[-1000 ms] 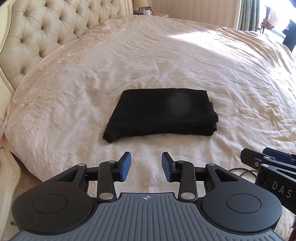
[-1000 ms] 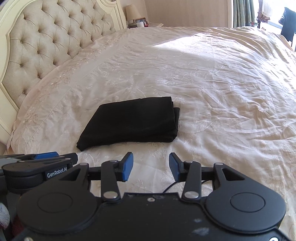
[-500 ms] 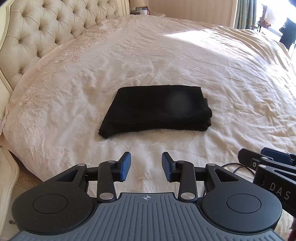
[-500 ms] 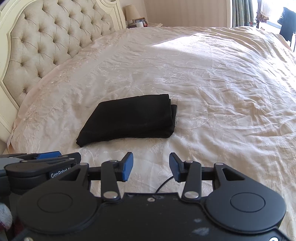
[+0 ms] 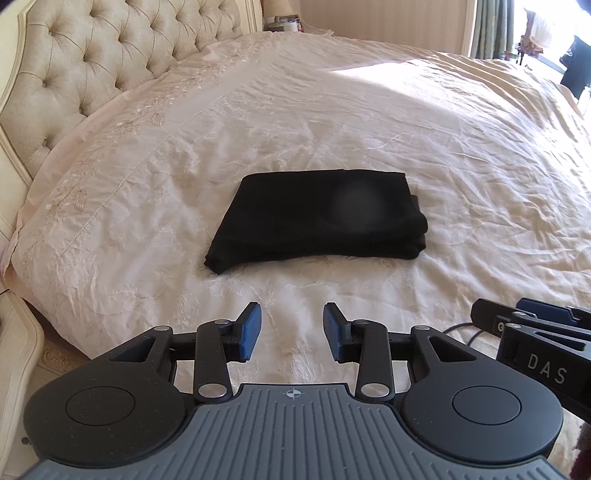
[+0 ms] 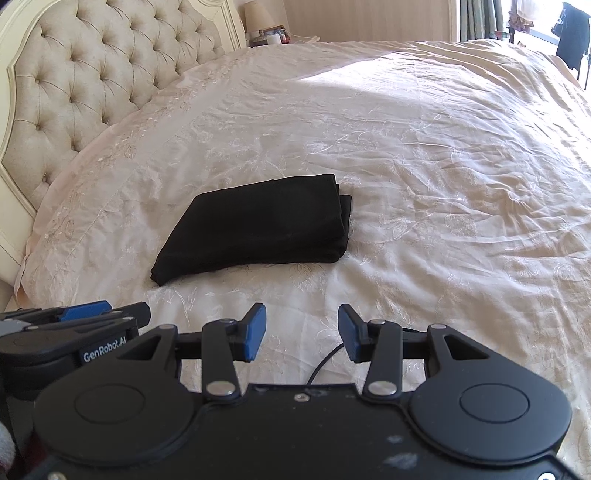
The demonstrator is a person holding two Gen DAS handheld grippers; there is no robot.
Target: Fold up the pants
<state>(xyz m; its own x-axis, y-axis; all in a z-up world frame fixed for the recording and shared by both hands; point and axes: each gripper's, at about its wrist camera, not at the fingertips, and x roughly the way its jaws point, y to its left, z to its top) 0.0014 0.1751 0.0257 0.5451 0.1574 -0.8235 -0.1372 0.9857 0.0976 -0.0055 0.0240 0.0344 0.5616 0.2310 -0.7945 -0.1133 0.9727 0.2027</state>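
The black pants (image 5: 317, 218) lie folded into a compact rectangle on the cream bedspread (image 5: 461, 147); they also show in the right wrist view (image 6: 258, 225). My left gripper (image 5: 291, 328) is open and empty, held above the bed's near edge, short of the pants. My right gripper (image 6: 302, 330) is open and empty, beside the left one and to the right of the pants. Each gripper's body shows at the edge of the other's view.
A tufted cream headboard (image 5: 92, 66) runs along the left. A nightstand with a lamp (image 6: 258, 18) stands at the far corner. Curtains and a dark hanging garment (image 6: 570, 33) are at the far right. A thin black cable (image 6: 325, 363) trails under the right gripper.
Both grippers have drawn back slightly from the folded pants and stayed open. The pants have not moved.
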